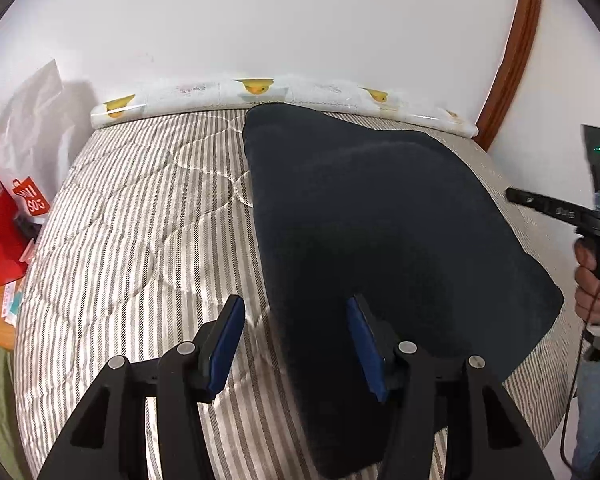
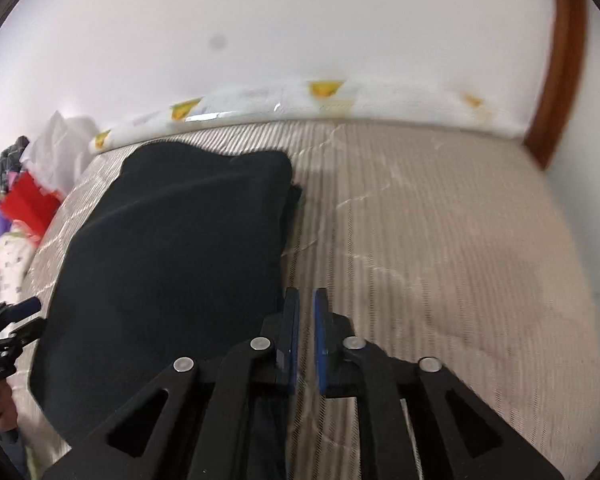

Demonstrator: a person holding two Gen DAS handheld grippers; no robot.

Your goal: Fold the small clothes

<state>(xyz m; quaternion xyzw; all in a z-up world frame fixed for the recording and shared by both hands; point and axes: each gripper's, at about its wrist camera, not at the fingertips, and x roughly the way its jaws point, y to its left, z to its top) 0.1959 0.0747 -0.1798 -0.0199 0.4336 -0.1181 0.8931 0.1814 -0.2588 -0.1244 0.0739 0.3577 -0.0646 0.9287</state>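
Note:
A dark navy garment (image 1: 380,220) lies flat, folded over, on the striped bed cover (image 1: 140,220). My left gripper (image 1: 296,316) hovers open over the garment's near left edge. One blue pad (image 1: 366,344) is above the cloth and the other is above the cover, neither pressing. My right gripper (image 2: 306,300) is shut with only a thin slit between its pads and nothing in it. It sits just right of the garment (image 2: 172,240), over bare cover (image 2: 440,240). The right gripper's tip (image 1: 512,196) also shows at the garment's right edge, held by a hand (image 1: 592,284).
A white roll with yellow duck prints (image 1: 260,92) runs along the wall at the bed's far edge. A red bag (image 1: 0,220) and a white plastic bag (image 1: 32,112) sit left of the bed. A wooden door frame (image 1: 516,52) stands at the far right.

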